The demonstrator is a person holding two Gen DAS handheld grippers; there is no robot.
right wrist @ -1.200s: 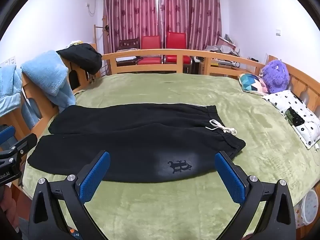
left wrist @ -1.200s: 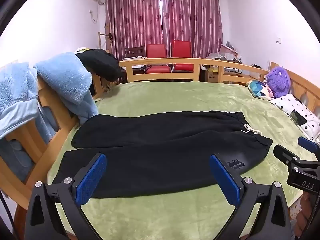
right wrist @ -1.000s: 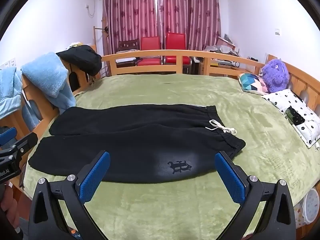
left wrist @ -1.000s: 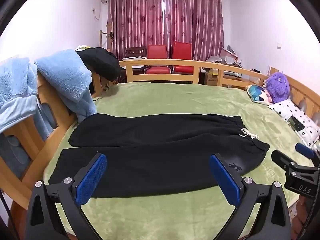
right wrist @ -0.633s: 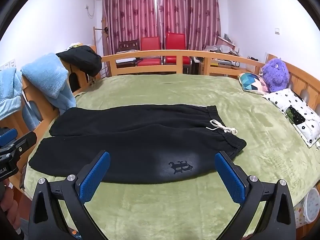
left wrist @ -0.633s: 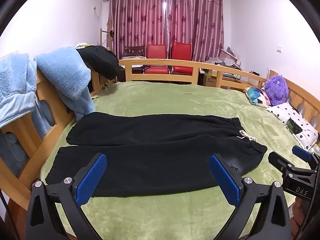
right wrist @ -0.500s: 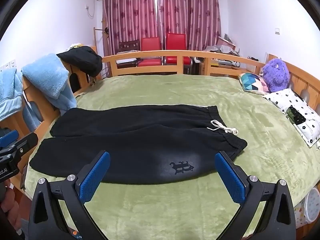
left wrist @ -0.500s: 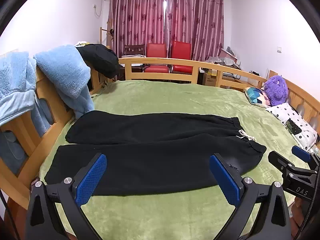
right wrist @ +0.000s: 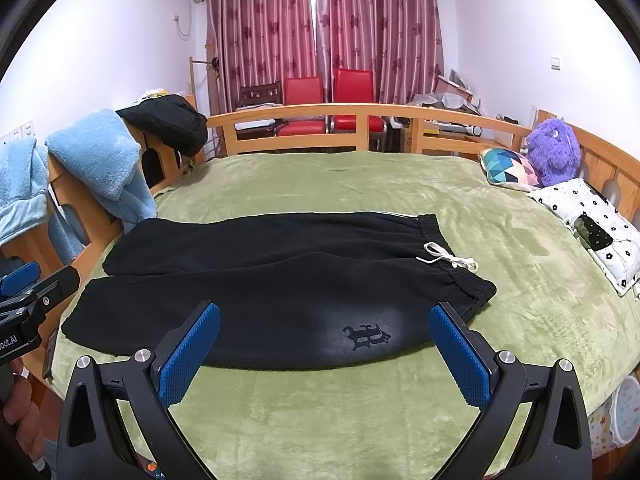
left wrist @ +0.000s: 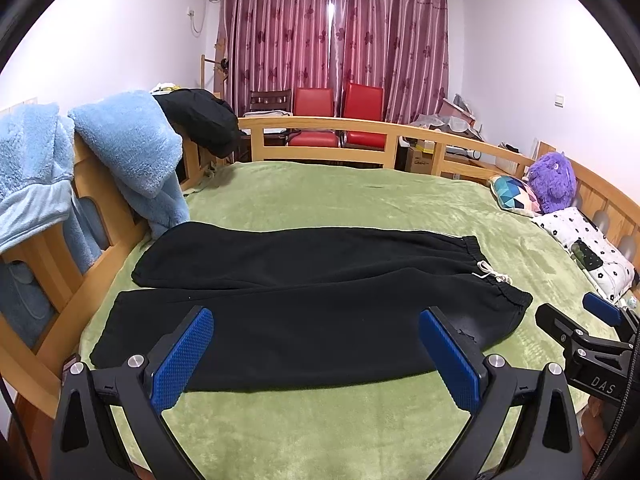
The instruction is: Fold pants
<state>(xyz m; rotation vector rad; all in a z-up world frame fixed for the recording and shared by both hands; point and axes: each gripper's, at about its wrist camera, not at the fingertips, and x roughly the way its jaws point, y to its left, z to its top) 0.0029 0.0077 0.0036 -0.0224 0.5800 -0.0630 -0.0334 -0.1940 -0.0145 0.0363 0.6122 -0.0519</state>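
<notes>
Black sweatpants (left wrist: pixel 312 300) lie flat on the green bedspread (left wrist: pixel 320 200), legs to the left, waistband with a white drawstring (left wrist: pixel 490 274) to the right. They also show in the right wrist view (right wrist: pixel 280 292), with a dark logo (right wrist: pixel 366 336) near the front hem. My left gripper (left wrist: pixel 316 354) is open and empty, above the near edge of the pants. My right gripper (right wrist: pixel 324 354) is open and empty, above the near edge by the logo. The right gripper's tip (left wrist: pixel 576 336) shows in the left wrist view; the left gripper's tip (right wrist: pixel 36 292) shows in the right wrist view.
A wooden bed rail (left wrist: pixel 360 136) runs round the bed. Blue fleece clothes (left wrist: pixel 128 152) and a black garment (left wrist: pixel 200 120) hang on the left rail. A purple plush (left wrist: pixel 552 182), a patterned cushion (left wrist: pixel 514 196) and a white dotted pillow (left wrist: pixel 588 248) lie at the right.
Both grippers have drawn back slightly and risen, so the pants look a little smaller and farther away. The pants have not moved. Both grippers stay open.
</notes>
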